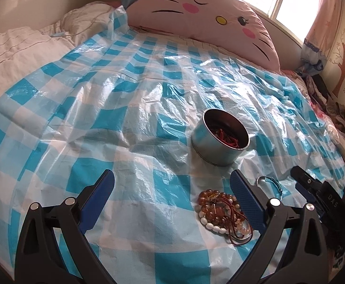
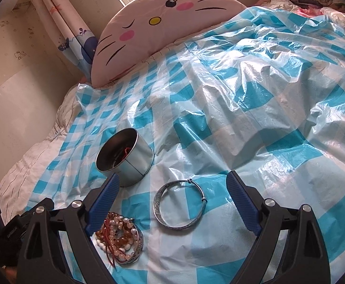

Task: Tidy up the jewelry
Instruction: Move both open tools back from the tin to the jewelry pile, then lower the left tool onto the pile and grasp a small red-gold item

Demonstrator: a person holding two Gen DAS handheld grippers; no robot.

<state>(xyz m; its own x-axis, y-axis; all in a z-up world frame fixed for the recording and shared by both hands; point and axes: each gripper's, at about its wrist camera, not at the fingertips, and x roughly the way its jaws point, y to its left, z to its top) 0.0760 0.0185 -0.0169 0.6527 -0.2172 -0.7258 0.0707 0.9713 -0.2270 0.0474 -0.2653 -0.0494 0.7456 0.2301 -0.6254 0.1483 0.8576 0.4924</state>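
Observation:
A round metal tin (image 1: pixel 220 140) stands open on the checked plastic sheet, with red beaded jewelry inside; it also shows in the right wrist view (image 2: pixel 125 157). A pile of amber and white bead bracelets (image 1: pixel 222 211) lies just inside my left gripper's right finger, and shows in the right wrist view (image 2: pixel 119 236). A silver bangle (image 2: pixel 180 207) lies flat between my right gripper's fingers, and shows partly in the left wrist view (image 1: pixel 268 181). My left gripper (image 1: pixel 172 182) is open and empty. My right gripper (image 2: pixel 173 187) is open and empty above the bangle.
A blue-and-white checked plastic sheet (image 1: pixel 125 108) covers the bed. A pink cat-face pillow (image 1: pixel 203 16) lies at the head under the window. A white duvet (image 1: pixel 14 49) is bunched at the left. Clothes (image 1: pixel 333 108) are piled at the right edge.

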